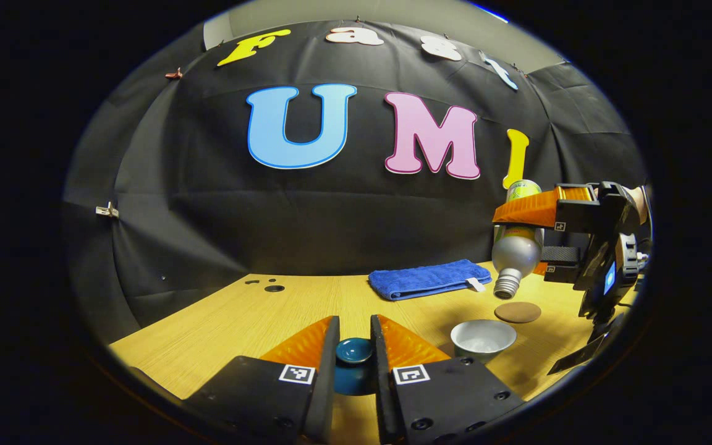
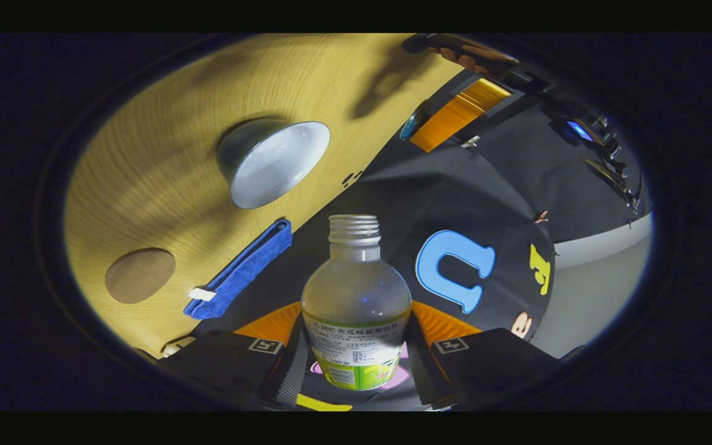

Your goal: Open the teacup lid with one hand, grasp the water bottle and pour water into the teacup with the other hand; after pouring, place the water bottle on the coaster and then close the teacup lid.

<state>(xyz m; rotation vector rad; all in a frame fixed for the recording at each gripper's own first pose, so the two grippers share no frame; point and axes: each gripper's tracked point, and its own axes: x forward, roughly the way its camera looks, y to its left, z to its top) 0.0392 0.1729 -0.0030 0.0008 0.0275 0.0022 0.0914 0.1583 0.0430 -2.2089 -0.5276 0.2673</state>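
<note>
Left gripper view: the left tool (image 1: 355, 352) sits low over the wooden surface (image 1: 207, 334), its 2 fingers closed against the sides of the dark blue teacup lid (image 1: 355, 350), knob up. To its right stands the uncovered teacup (image 1: 483, 338), pale inside, mouth up, on the surface. Beyond it lies the round brown coaster (image 1: 517, 311), bare; farther back, a folded blue towel (image 1: 428, 279). Above the coaster the right tool (image 1: 532, 238) holds the water bottle (image 1: 515, 247) in the air, long axis near vertical, neck down, uncapped mouth pointing toward the surface between coaster and cup.

Right gripper view: the scene appears rotated. The right tool (image 2: 356, 355) has both fingers pressed on the labelled body of the bottle (image 2: 356, 309), long axis running along the fingers, threaded mouth away from the camera. The cup (image 2: 272, 162) shows its open interior; the coaster (image 2: 139, 275) and towel (image 2: 241, 269) lie nearby. The left tool (image 2: 421, 120) appears farther off with the lid between its fingers.
</note>
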